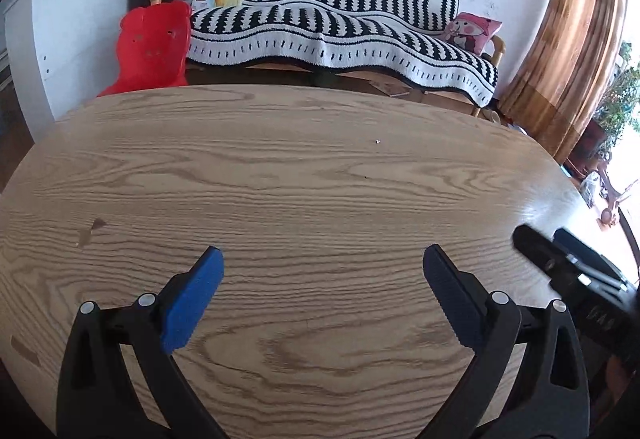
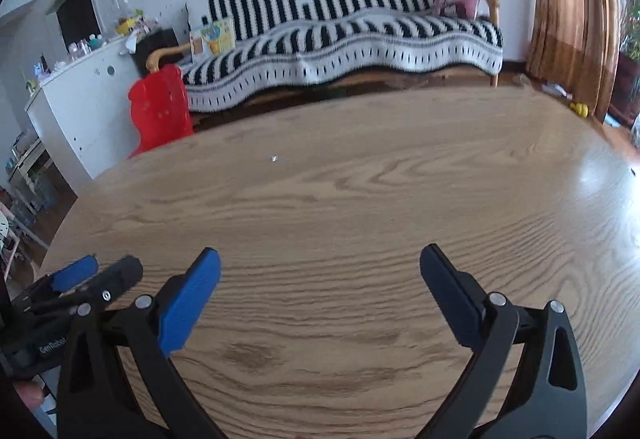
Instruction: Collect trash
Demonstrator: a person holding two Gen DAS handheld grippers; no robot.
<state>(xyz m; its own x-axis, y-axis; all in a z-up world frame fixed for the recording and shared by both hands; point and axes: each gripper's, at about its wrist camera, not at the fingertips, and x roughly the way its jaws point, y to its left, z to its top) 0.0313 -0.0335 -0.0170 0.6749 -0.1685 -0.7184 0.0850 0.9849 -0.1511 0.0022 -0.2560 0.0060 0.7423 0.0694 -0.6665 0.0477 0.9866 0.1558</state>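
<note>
Trash on this table amounts, as far as the pictures show, to one tiny white scrap lying flat on the bare wood, toward the far edge and a little toward the table's right side in the left wrist view; in the right wrist view the same speck sits left of centre, again nearer the far edge than the near one. It is too small to tell any long axis or which way it points; it reads as a crumb-like fleck, perhaps slightly wider than tall, and no more can be said. It lies well apart from both tools. The left gripper hangs over the near part of the table with its blue pads spread wide and nothing between them, and the right gripper does the same just beside it, likewise wide apart and empty; each shows at the edge of the other's view, so the two are held side by side and level. That posture looks like readiness: both are open, probably so either can close on the scrap once brought forward. No bin or bag for the trash is visible. Beyond the far edge stand a red plastic chair and a bench draped in a black-and-white throw.
</note>
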